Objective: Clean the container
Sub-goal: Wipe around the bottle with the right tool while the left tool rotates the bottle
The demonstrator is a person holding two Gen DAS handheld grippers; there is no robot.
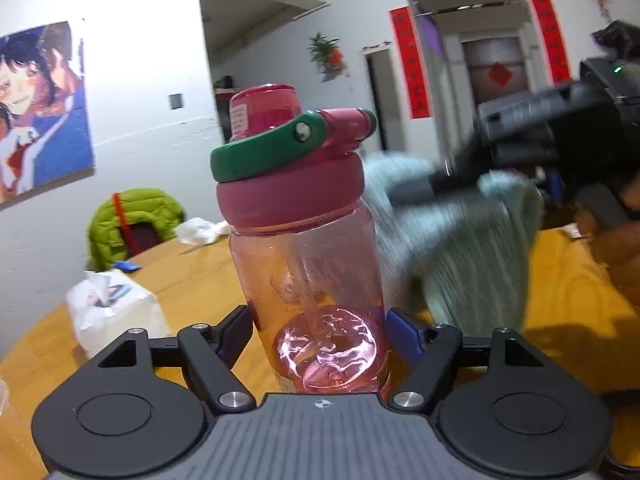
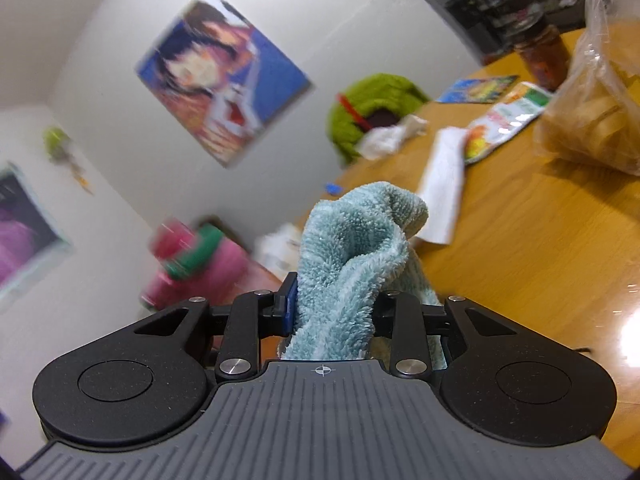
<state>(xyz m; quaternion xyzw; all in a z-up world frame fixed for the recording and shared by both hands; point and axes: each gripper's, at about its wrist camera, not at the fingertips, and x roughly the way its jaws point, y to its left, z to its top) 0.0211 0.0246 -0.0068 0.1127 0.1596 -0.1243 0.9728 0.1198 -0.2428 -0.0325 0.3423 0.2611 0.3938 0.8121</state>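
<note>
My left gripper [image 1: 320, 332] is shut on the lower body of a clear pink water bottle [image 1: 316, 264] with a pink lid and green carry loop, held upright above the wooden table [image 1: 192, 276]. My right gripper [image 2: 332, 308] is shut on a light blue terry cloth [image 2: 356, 256]. In the left wrist view the cloth [image 1: 452, 232] hangs motion-blurred against the bottle's right side, with the right gripper [image 1: 432, 192] above it. The bottle [image 2: 192, 264] shows blurred at the lower left of the right wrist view.
On the table are a white tissue pack [image 1: 112, 312], crumpled tissue [image 1: 200, 230], a paper sheet [image 2: 442, 192], snack packets [image 2: 504, 120], a jar [image 2: 542, 56] and a plastic bag of food [image 2: 596, 92]. A green jacket [image 1: 132, 220] hangs on a chair beyond.
</note>
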